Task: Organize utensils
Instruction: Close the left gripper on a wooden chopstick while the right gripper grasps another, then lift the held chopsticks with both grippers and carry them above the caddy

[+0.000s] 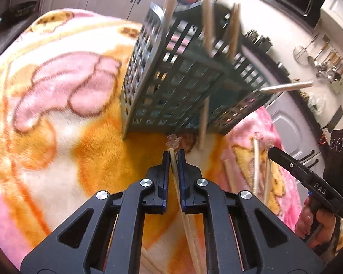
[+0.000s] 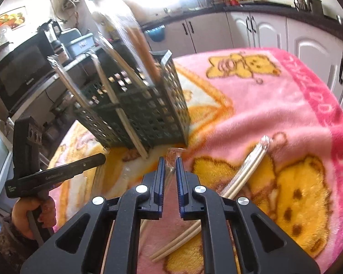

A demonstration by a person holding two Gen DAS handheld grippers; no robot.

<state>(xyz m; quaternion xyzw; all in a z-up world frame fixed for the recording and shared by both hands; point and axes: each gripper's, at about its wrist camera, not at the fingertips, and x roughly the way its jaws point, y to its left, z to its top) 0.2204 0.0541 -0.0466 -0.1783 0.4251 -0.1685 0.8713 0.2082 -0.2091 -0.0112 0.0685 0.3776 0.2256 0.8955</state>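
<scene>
A dark green perforated utensil basket [image 1: 171, 86] [image 2: 148, 114] stands on the pink and orange blanket [image 1: 57, 114], with several wrapped chopsticks [image 1: 208, 22] leaning out of its top. My left gripper [image 1: 173, 154] hovers just in front of the basket's base, shut on a pair of clear-wrapped chopsticks [image 1: 175, 169]. My right gripper [image 2: 170, 159], seen from the left wrist at the right edge [image 1: 271, 149], is shut on another clear-wrapped pair [image 2: 175, 154] that hangs below it. A further wrapped pair [image 2: 247, 169] lies on the blanket to the right.
A hand grips each gripper's handle [image 1: 313, 223] [image 2: 32, 214]. A black microwave [image 2: 18, 73] sits behind the basket. White cabinets [image 2: 308, 45] line the room beyond the table. Utensils hang on a wall rail [image 1: 327, 64].
</scene>
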